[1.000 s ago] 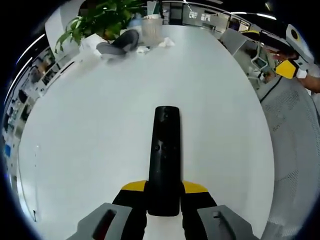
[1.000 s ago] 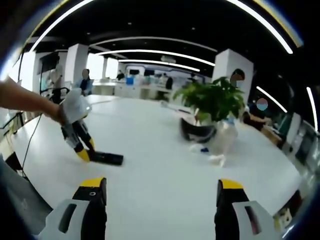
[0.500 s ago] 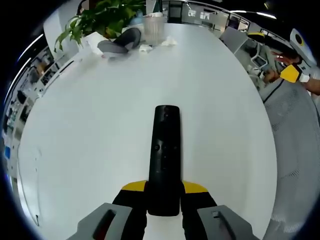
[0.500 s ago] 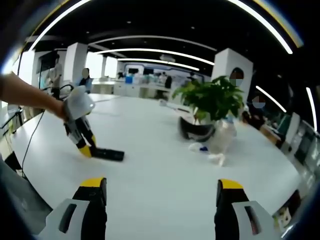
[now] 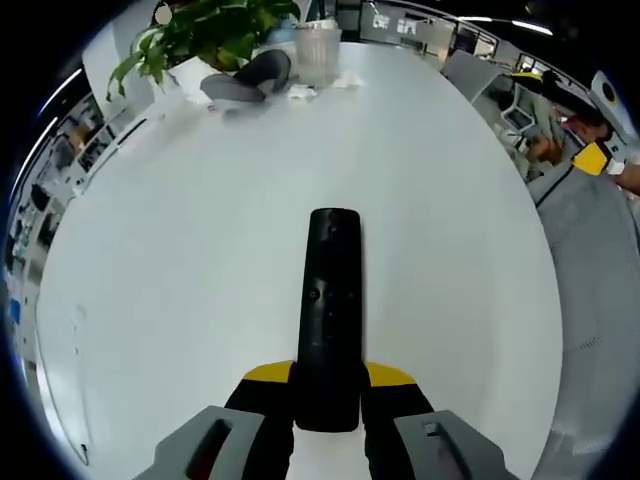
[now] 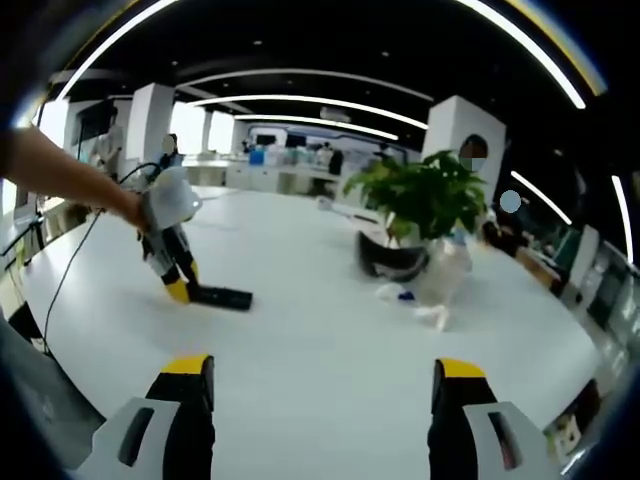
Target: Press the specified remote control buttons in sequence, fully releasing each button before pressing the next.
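Left gripper (image 5: 327, 395), tilted down onto the white table (image 5: 180, 250), pinches 1 black remote control (image 5: 331, 310). Right gripper (image 6: 320, 400) hovers level, jaws spread wide.

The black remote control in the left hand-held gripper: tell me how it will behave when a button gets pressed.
The remote control looks like a rigid slim bar, so it should not flex. The left hand-held gripper clamps just one end, so a press near the far tip may lever it downward. Its flat underside on the white table likely resists rolling.
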